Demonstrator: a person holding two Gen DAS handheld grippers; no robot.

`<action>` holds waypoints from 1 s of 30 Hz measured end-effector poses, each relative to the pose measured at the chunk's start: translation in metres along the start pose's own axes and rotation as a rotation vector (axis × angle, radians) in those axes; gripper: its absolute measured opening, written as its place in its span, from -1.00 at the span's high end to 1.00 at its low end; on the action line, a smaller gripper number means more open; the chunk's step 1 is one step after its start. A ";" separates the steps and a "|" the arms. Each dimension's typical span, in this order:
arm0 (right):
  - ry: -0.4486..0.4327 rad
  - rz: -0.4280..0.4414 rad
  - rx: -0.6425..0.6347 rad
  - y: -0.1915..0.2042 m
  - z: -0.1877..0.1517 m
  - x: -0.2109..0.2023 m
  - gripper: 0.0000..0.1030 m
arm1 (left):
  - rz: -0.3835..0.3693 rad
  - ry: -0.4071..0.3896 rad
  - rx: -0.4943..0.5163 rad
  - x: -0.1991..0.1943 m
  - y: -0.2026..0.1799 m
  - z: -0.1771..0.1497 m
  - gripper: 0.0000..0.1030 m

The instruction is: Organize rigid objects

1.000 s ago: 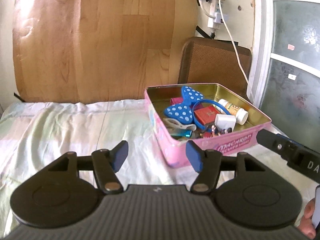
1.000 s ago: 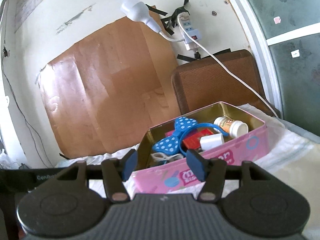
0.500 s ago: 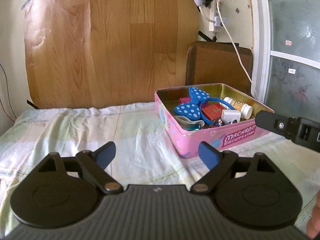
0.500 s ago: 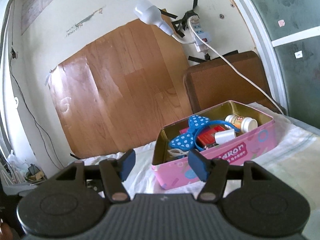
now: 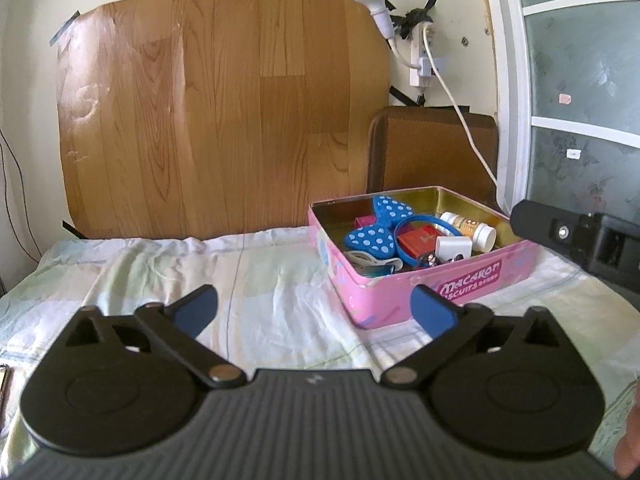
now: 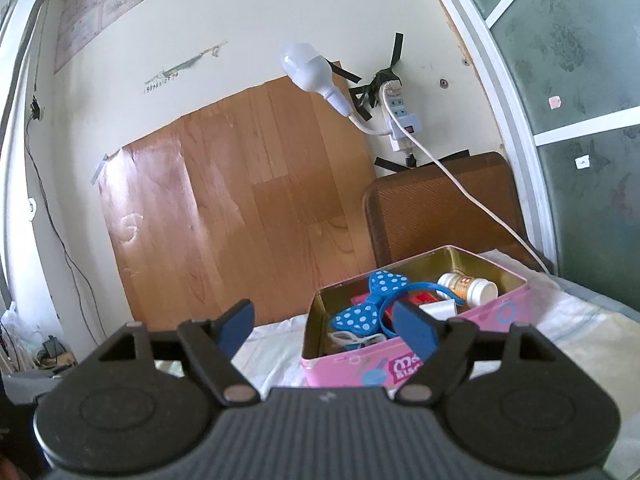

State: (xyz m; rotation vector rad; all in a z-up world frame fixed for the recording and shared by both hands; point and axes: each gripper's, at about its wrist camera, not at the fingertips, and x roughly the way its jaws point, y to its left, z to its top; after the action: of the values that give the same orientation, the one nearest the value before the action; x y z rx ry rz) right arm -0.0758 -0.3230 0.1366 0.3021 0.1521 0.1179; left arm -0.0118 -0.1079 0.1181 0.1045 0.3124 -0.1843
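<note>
The black body of the right gripper (image 5: 576,240) enters the left wrist view at 3 o'clock, and the frame edge cuts off its fingers. A fingertip (image 5: 630,446) shows only as a sliver at 4 o'clock. In the pink rectangular biscuit tin (image 5: 436,292), small dark pieces under the blue plastic headband with the polka-dot bow (image 5: 380,232) are too small to identify. The lettering on the white pill bottle with an orange label (image 6: 468,286) cannot be read. In the right wrist view the blue pad (image 6: 414,330) at 4 o'clock hides part of the tin's contents, and clutter at 8 o'clock is too dim to tell.
</note>
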 end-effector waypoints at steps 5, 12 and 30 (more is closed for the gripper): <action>-0.006 -0.005 0.000 0.001 -0.001 -0.008 -0.55 | 0.001 -0.003 -0.003 -0.008 -0.003 -0.001 -1.00; -0.013 -0.009 0.015 -0.003 0.000 -0.024 -0.57 | 0.013 0.036 -0.017 -0.017 -0.009 -0.003 -1.00; 0.012 -0.019 0.041 -0.018 -0.006 -0.042 -0.71 | 0.081 0.100 0.075 -0.028 -0.037 -0.010 -1.00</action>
State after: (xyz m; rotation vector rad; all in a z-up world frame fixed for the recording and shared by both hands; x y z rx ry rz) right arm -0.1162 -0.3437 0.1307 0.3406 0.1696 0.0976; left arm -0.0486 -0.1378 0.1144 0.2008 0.4004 -0.1105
